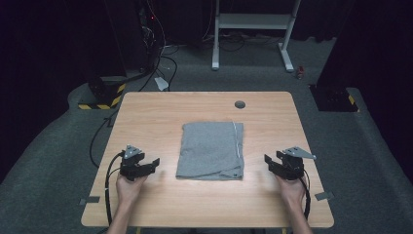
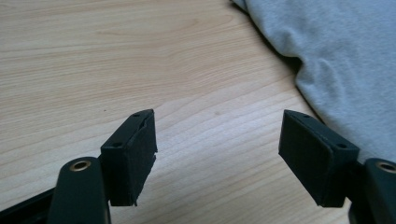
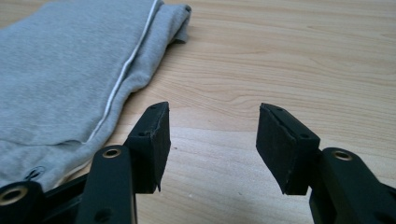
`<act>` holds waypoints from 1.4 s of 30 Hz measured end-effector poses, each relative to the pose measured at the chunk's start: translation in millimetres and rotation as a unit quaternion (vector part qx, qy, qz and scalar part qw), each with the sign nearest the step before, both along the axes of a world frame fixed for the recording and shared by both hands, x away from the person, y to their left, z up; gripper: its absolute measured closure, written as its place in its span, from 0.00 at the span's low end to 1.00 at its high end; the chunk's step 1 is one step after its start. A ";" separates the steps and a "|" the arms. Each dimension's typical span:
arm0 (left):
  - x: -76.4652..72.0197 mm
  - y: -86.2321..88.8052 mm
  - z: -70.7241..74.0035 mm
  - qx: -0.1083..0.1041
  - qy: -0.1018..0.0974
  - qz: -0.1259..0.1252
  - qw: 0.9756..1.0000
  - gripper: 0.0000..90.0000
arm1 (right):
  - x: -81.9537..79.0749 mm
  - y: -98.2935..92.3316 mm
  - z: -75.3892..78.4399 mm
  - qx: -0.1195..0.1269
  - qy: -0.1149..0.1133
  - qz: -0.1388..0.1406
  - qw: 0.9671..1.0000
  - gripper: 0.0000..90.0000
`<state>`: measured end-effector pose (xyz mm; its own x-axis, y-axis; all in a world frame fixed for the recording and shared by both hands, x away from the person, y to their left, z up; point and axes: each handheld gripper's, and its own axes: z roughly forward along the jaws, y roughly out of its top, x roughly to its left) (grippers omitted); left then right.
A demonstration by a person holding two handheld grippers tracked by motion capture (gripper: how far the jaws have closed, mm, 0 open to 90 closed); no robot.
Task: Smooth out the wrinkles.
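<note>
on the left side of the wooden table [image 1: 146, 117], the left hand [image 1: 129, 187] holds the left gripper [image 1: 152, 165] low over the bare wood, just beside the left edge of the folded grey cloth [image 1: 212, 150]. in the left gripper view its two black jaws stand wide apart with only wood between them, and the cloth [image 2: 336, 60] lies off to one side, not touching the pads. the cloth sits flat in the middle of the table, folded into a neat block, with a thin white stripe [image 1: 237, 141] running down near its right edge. no words or labels can be read on it. a small round grey cap [image 1: 239, 104] sits in the table top behind the cloth. on the right, the right hand [image 1: 292, 190] holds the right gripper [image 1: 269, 163] close to the cloth's right edge. in the right gripper view its jaws are spread wide too, with nothing between them, and the cloth [image 3: 60, 79] with its white stripe [image 3: 122, 74] lies beside one jaw.
</note>
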<state>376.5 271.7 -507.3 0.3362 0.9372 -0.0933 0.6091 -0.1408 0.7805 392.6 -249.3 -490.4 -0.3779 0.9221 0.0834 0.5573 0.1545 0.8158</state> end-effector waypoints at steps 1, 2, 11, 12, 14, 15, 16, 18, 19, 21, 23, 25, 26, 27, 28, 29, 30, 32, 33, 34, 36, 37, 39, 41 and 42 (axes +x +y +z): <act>0.5 0.1 -0.9 0.004 0.000 0.004 1.000 0.31 | 0.8 0.3 -1.0 0.001 0.002 -0.004 1.000 0.49; 1.3 0.0 -1.8 0.007 0.001 0.008 1.000 0.31 | 2.2 0.2 -2.2 0.000 0.005 -0.004 1.000 0.49; 7.4 -5.1 -9.2 0.028 0.009 0.011 1.000 0.31 | 8.8 -4.1 -12.5 -0.035 0.026 -0.020 0.999 0.48; 7.9 -5.8 -10.0 0.027 0.011 0.011 1.000 0.31 | 9.7 -5.3 -13.4 -0.037 0.028 -0.022 0.999 0.48; 9.0 -7.8 -11.6 0.026 0.014 0.008 1.000 0.31 | 10.3 -5.7 -14.5 -0.039 0.032 -0.025 0.998 0.48; 9.5 -8.8 -12.3 0.028 0.016 0.005 0.999 0.31 | 10.7 -5.6 -15.0 -0.044 0.032 -0.024 0.998 0.47; 10.1 -10.1 -13.1 0.027 0.017 0.002 0.999 0.31 | 10.8 -4.5 -15.9 -0.047 0.033 -0.024 0.998 0.47; 10.6 -12.6 -14.3 0.037 0.017 -0.003 0.999 0.31 | 11.7 -2.1 -17.9 -0.054 0.037 -0.021 0.998 0.47; 10.9 -14.0 -15.3 0.037 0.019 -0.003 0.999 0.31 | 12.1 -1.6 -18.5 -0.056 0.037 -0.020 0.998 0.47; 11.5 -14.5 -16.4 0.042 0.019 -0.004 0.999 0.31 | 13.3 0.1 -20.4 -0.054 0.039 -0.020 0.998 0.47; 11.6 -14.0 -17.2 0.043 0.020 -0.003 0.999 0.31 | 14.4 1.5 -22.0 -0.062 0.039 -0.020 0.997 0.47; 11.5 -13.5 -18.0 0.046 0.020 -0.002 0.999 0.31 | 15.2 2.4 -23.4 -0.063 0.042 -0.019 0.997 0.47; 11.2 -13.8 -18.6 0.045 0.020 -0.001 0.999 0.31 | 15.5 2.5 -23.8 -0.064 0.042 -0.019 0.997 0.47; 10.7 -14.1 -19.1 0.046 0.019 0.000 0.999 0.31 | 15.4 2.8 -24.0 -0.063 0.043 -0.021 0.997 0.47; 10.6 -14.1 -19.1 0.047 0.018 0.000 0.999 0.31 | 15.7 2.5 -24.4 -0.057 0.045 -0.020 0.997 0.46; 10.6 -14.2 -19.0 0.047 0.018 0.000 0.999 0.31 | 15.9 2.1 -24.5 -0.054 0.046 -0.019 0.997 0.46; 10.6 -14.2 -19.0 0.045 0.019 0.000 0.999 0.31 | 16.0 2.2 -24.8 -0.054 0.046 -0.018 0.997 0.46; 10.3 -14.8 -19.5 0.049 0.016 -0.001 0.999 0.31 | 16.8 2.5 -25.6 -0.059 0.048 -0.016 0.997 0.45; 9.4 -15.4 -20.1 0.054 0.013 -0.002 0.998 0.30 | 17.0 3.0 -26.4 -0.059 0.050 -0.018 0.997 0.45; 8.5 -15.9 -20.7 0.056 0.011 -0.004 0.998 0.30 | 17.0 3.0 -27.0 -0.062 0.052 -0.017 0.997 0.44; 7.6 -16.1 -20.8 0.055 0.010 -0.004 0.998 0.29 | 17.0 3.2 -30.2 -0.067 0.056 -0.018 0.996 0.43; 7.4 -16.2 -20.8 0.055 0.011 -0.004 0.998 0.29 | 16.6 3.0 -31.0 -0.069 0.052 -0.018 0.996 0.44; 7.4 -16.2 -20.8 0.055 0.011 -0.005 0.998 0.28 | 15.0 3.0 -32.3 -0.071 0.046 -0.019 0.996 0.43; 7.4 -16.3 -20.9 0.054 0.011 -0.004 0.998 0.28 | 14.2 2.8 -32.3 -0.073 0.045 -0.015 0.996 0.43; 7.3 -16.3 -20.9 0.055 0.011 -0.004 0.998 0.28 | 13.8 2.9 -32.4 -0.072 0.045 -0.013 0.996 0.42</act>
